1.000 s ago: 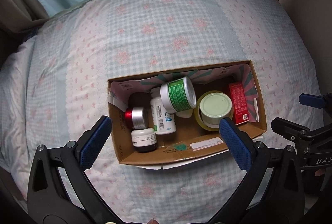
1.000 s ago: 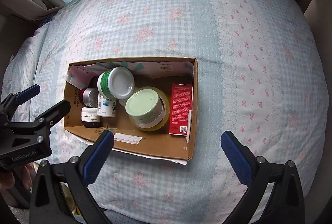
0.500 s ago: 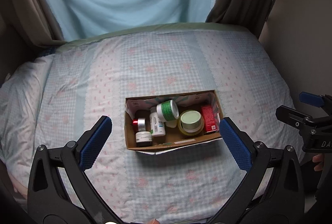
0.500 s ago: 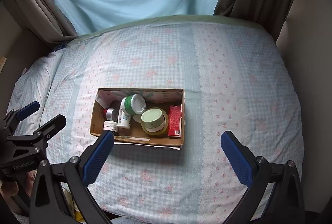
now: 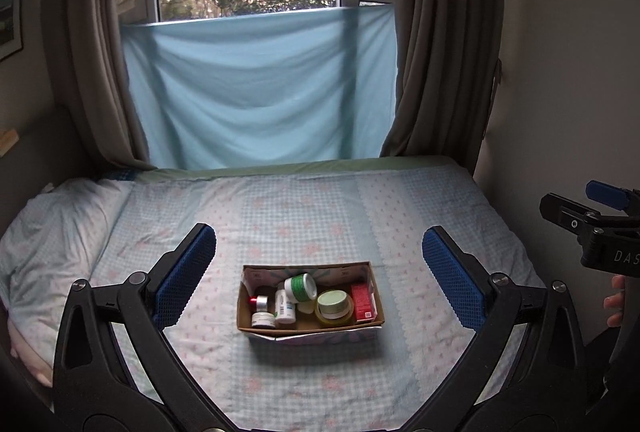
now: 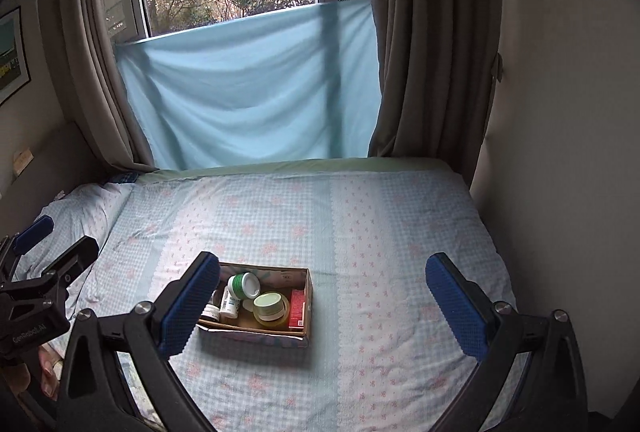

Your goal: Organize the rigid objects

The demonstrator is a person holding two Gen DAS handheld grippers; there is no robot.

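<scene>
A cardboard box [image 5: 310,330] sits on the bed; it also shows in the right wrist view [image 6: 308,288]. Inside lie a green-labelled white jar [image 5: 301,287], a white bottle [image 5: 285,307], a pale green lidded tin [image 5: 333,304] on a tape roll, a red carton [image 5: 363,302] and small jars [image 5: 262,303]. My left gripper [image 5: 318,274] is open and empty, held well back from the box. My right gripper [image 6: 322,302] is open and empty, also far back, to the box's right.
The bed [image 5: 320,216] has a blue checked floral sheet and a pillow [image 5: 52,232] at the left. A blue cloth [image 5: 260,87] hangs over the window between brown curtains [image 5: 436,31]. A wall [image 5: 560,51] stands at the right.
Both grippers have pulled far back and up from the box, which now looks small. The window and curtains have come into view. The box contents have not moved.
</scene>
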